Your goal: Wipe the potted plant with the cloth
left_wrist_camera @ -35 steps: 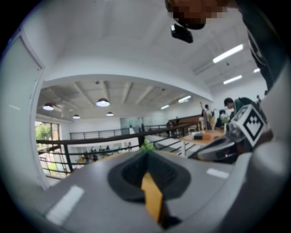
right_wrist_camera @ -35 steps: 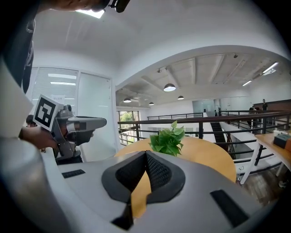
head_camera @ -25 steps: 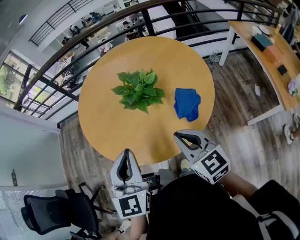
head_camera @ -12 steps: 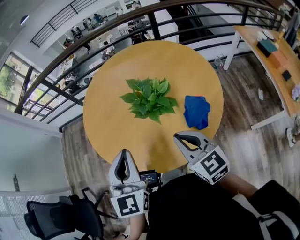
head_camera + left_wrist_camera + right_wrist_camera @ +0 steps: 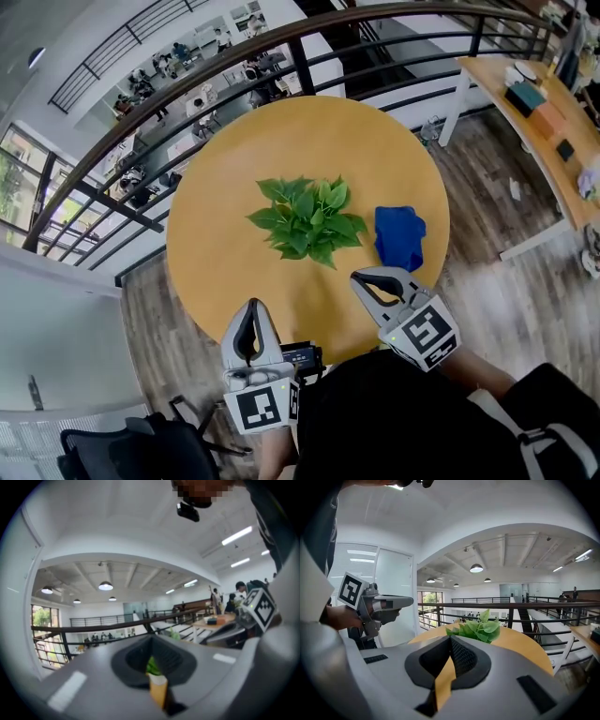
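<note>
Here, seen from above, a round wooden tabletop (image 5: 220, 216) stands beside a dark curved railing (image 5: 187, 89). A person in dark clothing holds two handheld claws over the near edge.

The potted plant (image 5: 307, 217), a low cluster of bright green leaves, sits near the middle of the tabletop. The pot itself is hidden under the leaves. The cloth (image 5: 398, 237) is blue and crumpled. It lies on the tabletop just right of the plant, close to it, though whether it touches the leaves cannot be told.

The left claw (image 5: 251, 306) hovers at the near rim, well short of the plant. It is clenched, its jaws together with nothing between them. Its own view shows only a sliver of tabletop and green leaf through the narrow slit behind the tips.

The right claw (image 5: 357, 277) is over the tabletop's near edge, nearer to the plant and the cloth, and touches neither. It too is clenched and empty. Its view looks across the tabletop at the leaves, with the left claw off to one side.

A black office chair (image 5: 122, 455) stands on the wood floor (image 5: 487, 187) below.
</note>
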